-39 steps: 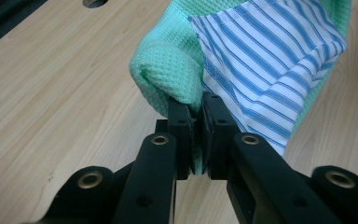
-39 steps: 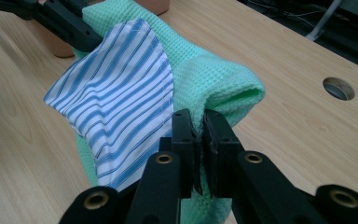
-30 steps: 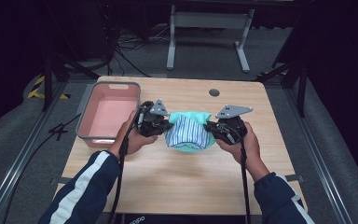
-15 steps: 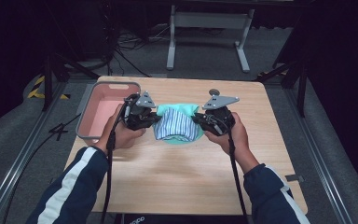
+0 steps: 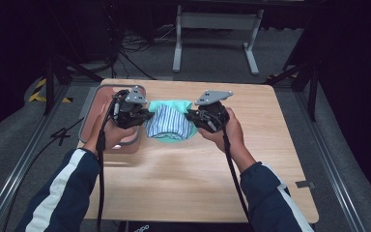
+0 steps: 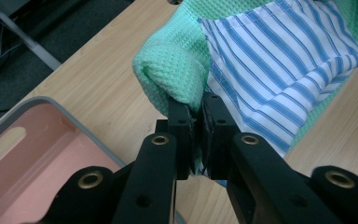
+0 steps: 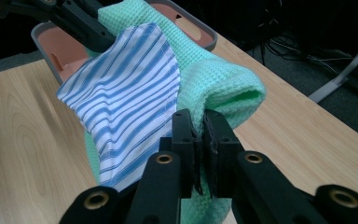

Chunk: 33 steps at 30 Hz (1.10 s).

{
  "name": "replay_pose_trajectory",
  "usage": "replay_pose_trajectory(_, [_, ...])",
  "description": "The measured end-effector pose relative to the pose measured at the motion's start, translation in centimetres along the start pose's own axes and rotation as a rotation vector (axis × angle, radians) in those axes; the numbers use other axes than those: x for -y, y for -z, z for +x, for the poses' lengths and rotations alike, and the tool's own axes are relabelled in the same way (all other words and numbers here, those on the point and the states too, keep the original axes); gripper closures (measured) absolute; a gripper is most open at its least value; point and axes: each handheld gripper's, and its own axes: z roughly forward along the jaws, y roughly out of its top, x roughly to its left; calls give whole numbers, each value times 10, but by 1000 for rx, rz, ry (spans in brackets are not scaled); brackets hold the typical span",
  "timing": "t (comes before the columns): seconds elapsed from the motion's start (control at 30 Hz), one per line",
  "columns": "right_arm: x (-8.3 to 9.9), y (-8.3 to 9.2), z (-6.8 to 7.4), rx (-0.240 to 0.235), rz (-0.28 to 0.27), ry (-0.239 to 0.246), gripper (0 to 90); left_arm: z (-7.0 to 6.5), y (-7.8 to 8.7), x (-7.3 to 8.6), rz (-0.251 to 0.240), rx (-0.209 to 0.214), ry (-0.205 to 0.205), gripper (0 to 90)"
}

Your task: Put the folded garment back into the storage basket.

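Cloth: soft mint-green waffle-weave cloth with blue-striped white fabric panel [image 5: 168,124] is sagging, light, limp.
Left gripper [image 6: 196,112]: clamping its nine o'clock edge.
Right gripper [image 7: 198,125]: pinching its three o'clock edge.
Hold: gripping opposite edges is working best.

L gripper [image 5: 144,116] jaws clamped, R gripper [image 5: 191,116] jaws clamped, facing inward

The high view is looking forward and down from above the person's near side, taking in the whole table [image 5: 270,159] from well back. The left gripper view is sitting close, facing right along its jaws toward the folded cloth [image 6: 279,70]. The right gripper view is sitting equally close, facing left across the cloth toward the pink tray [image 7: 200,32]. All three are sharing cloth and tray.
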Motion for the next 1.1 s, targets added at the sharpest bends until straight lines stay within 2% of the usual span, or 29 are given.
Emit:
replay_pose_trajectory(0.4, [-20, -19, 12, -26, -12, 15, 838, 17, 15, 15, 1, -45, 39, 838])
replay_pose_trajectory(0.6, [-34, -38, 20, -40, -17, 20, 838, 28, 26, 25, 9, -74, 64, 838])
replay_pose_trajectory(0.7, [-42, -46, 24, -54, -25, 26, 838, 33, 32, 30, 17, -93, 65, 838])
replay_pose_trajectory(0.73, [-42, -46, 24, -54, -25, 26, 838, 34, 34, 31, 17, -90, 81, 838])
replay_pose_trajectory(0.8, [-47, -53, 27, -61, -28, 31, 838, 38, 39, 36, 28, -114, 78, 838])
replay_pose_trajectory(1.1, [-61, -78, 41, -95, -30, 42, 839, 57, 52, 54, 38, -154, 125, 838])
